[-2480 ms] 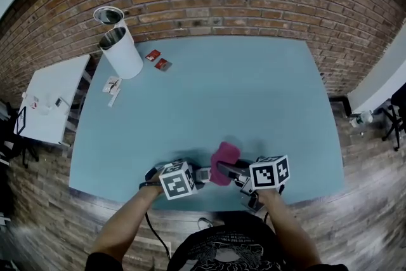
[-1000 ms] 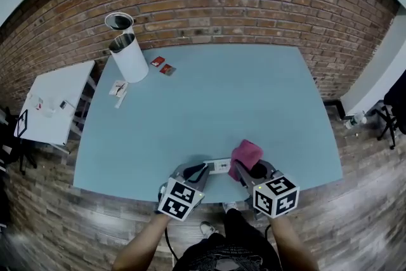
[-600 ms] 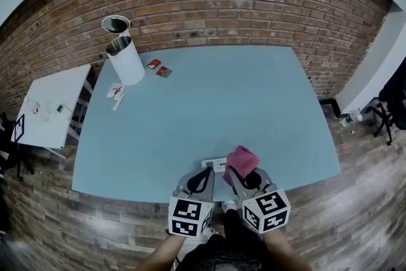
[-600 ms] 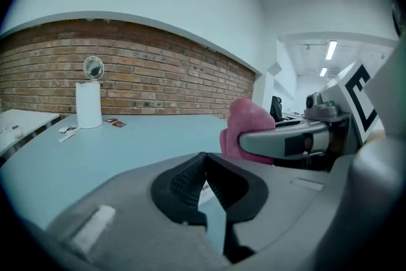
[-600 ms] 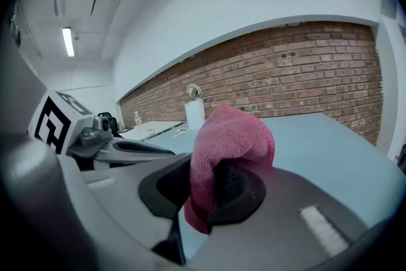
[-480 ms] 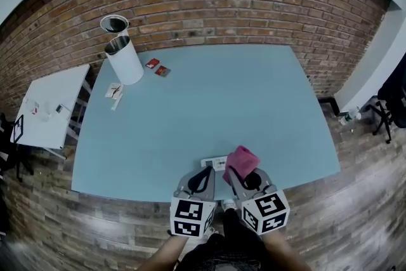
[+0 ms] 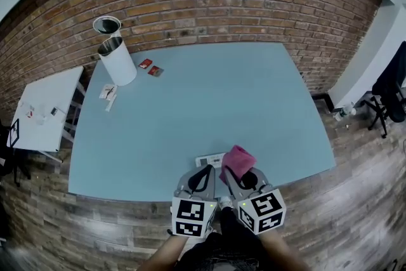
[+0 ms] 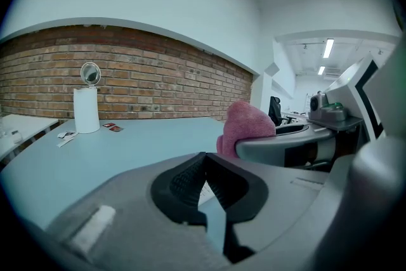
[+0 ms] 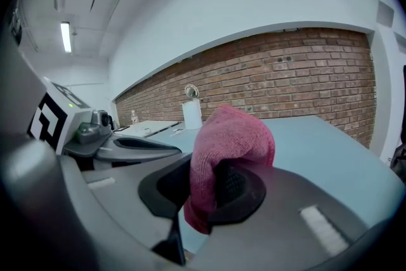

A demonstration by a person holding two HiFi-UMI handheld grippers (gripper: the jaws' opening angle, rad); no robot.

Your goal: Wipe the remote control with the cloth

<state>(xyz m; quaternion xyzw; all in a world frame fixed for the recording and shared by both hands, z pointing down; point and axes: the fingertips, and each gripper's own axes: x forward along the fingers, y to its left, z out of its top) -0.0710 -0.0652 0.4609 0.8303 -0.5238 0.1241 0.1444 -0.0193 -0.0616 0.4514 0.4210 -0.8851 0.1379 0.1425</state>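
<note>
Ready to wipe, lower centre.
Your left gripper (image 7: 203, 174) pinches only the remote control (image 7: 210, 160) end; your right gripper (image 7: 240, 176) clamps the cloth (image 7: 237, 160). Wipe hard and you may twist it loose.

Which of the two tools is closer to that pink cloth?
Right. The right tool is shut on the pink cloth, which bulges out beyond its jaws. The left tool, shut on the white remote control, sits just left of the cloth.

The left gripper (image 7: 204, 169) and the right gripper (image 7: 238, 173) are held side by side, close together, both pointing forward and slightly down. The left gripper's jaws are pressed together with nothing between them. The right gripper's jaws clamp a pink cloth (image 9: 231, 136).
</note>
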